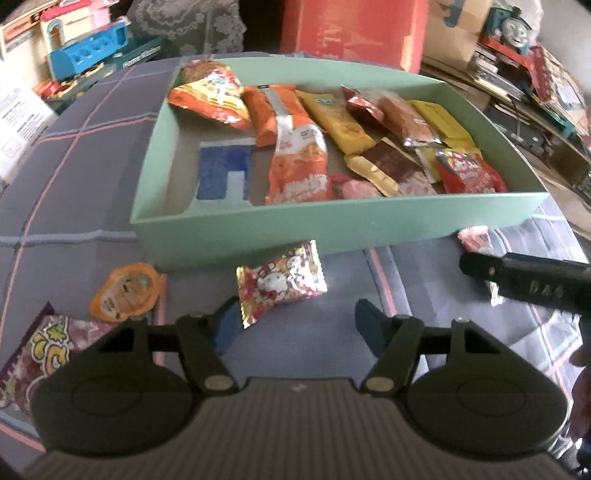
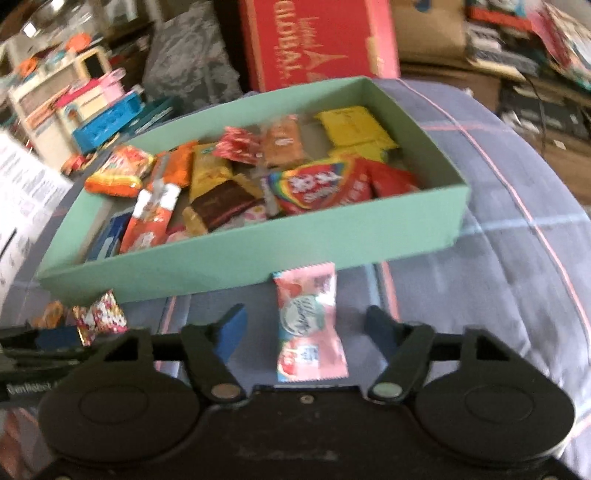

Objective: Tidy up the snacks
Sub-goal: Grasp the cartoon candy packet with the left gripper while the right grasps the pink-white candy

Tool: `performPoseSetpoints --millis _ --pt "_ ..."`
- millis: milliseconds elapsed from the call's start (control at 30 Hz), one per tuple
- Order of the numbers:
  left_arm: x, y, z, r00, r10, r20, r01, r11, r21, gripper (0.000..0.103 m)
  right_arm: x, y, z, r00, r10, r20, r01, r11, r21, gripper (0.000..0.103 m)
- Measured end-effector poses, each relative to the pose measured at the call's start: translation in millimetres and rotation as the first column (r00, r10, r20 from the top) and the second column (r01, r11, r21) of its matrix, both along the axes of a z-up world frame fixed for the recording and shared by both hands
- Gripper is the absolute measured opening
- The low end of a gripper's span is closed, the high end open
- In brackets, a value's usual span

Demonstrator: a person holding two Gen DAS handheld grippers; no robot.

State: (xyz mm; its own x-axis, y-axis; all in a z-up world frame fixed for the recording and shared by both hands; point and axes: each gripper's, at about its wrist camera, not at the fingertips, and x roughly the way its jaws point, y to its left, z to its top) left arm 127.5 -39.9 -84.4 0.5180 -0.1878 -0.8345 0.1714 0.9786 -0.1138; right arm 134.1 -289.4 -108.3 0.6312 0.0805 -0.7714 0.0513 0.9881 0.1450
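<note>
L gripper (image 1: 295,325): jaws apart, red cartoon-cat candy pack (image 1: 282,282) at its left finger, maybe touching. R gripper (image 2: 304,328): jaws apart astride pink candy wrapper (image 2: 310,321), not clamped. Both lie on plaid cloth (image 2: 498,258) before the green snack box (image 1: 332,225).

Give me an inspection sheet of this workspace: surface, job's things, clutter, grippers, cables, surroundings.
Surface: plaid bedcover, grey-blue with pink lines.
Job's things: green box already holding many snack packets; cartoon-cat packet, orange pouch and purple-edged bag outside it; pink candy packet lies in front of the box.
Clutter: printed sheet at the left edge.
Grippers: left gripper open, left pad at the cat packet's corner; right gripper open, jaws astride the pink packet, not pressing it.
Cables: one dark cable among the stacks at right.
Surroundings: red carton, toy playsets, toy train, piled books.
</note>
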Motion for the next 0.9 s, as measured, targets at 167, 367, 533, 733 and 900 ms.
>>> performPoseSetpoints --millis 167,367,533,733,900 --pt "10.2 2.2 -0.2 0.999 0.049 -0.011 -0.049 0.999 0.021 0.073 0.1 3.6 -2.8 0.999 0.033 0.014 -0.033 0.999 -0.013 0.033" --pt "16.9 -14.2 -3.0 0.999 0.037 0.019 -0.039 0.994 0.101 0.058 -5.7 -3.5 -5.3 0.999 0.035 0.032 -0.036 0.999 0.028 0.033" --pt "10.5 -23.0 1.3 0.999 0.015 0.037 -0.02 0.992 0.125 0.034 -8.6 -7.5 -4.0 0.999 0.025 0.032 -0.027 0.998 0.053 0.032" --pt "3.1 -17.6 7.2 1.0 0.023 0.006 -0.023 0.996 0.085 0.033 -15.6 -11.9 -0.5 1.0 0.0 0.018 -0.001 0.995 0.096 0.032" --pt "-6.7 -22.2 19.0 1.0 -0.013 0.007 0.013 0.999 0.045 0.033 -24.0 -16.0 5.3 1.0 -0.015 0.024 0.013 0.994 0.109 0.032"
